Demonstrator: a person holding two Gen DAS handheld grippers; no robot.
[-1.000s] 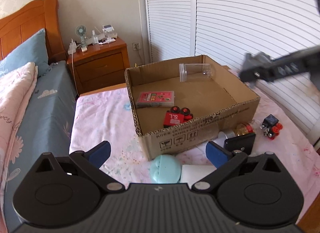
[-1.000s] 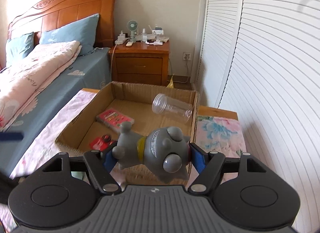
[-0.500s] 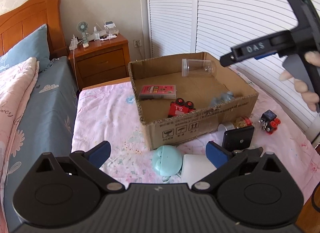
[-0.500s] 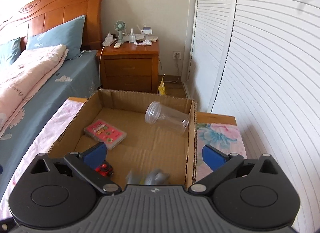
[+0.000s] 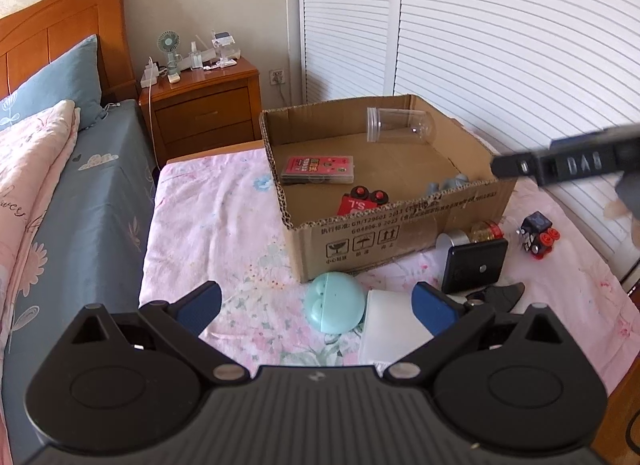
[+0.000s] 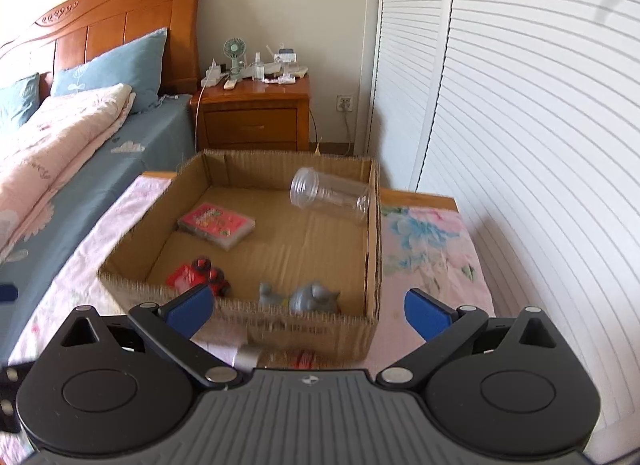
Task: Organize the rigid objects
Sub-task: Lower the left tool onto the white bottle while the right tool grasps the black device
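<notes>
An open cardboard box sits on a pink flowered cloth. Inside lie a clear plastic jar, a pink card case, a red toy car and a grey toy figure. My right gripper is open and empty above the box's near wall. My left gripper is open and empty, just above a teal round object and a white object in front of the box.
Beside the box lie a black flat device, a small bottle with a red cap, a silver cylinder and a dark toy with red wheels. A bed is left, a nightstand behind, louvred doors right.
My right gripper opened and dropped the grey toy figure into the box, then drew back toward the box's near wall. My left gripper stayed open, drifting slightly.
</notes>
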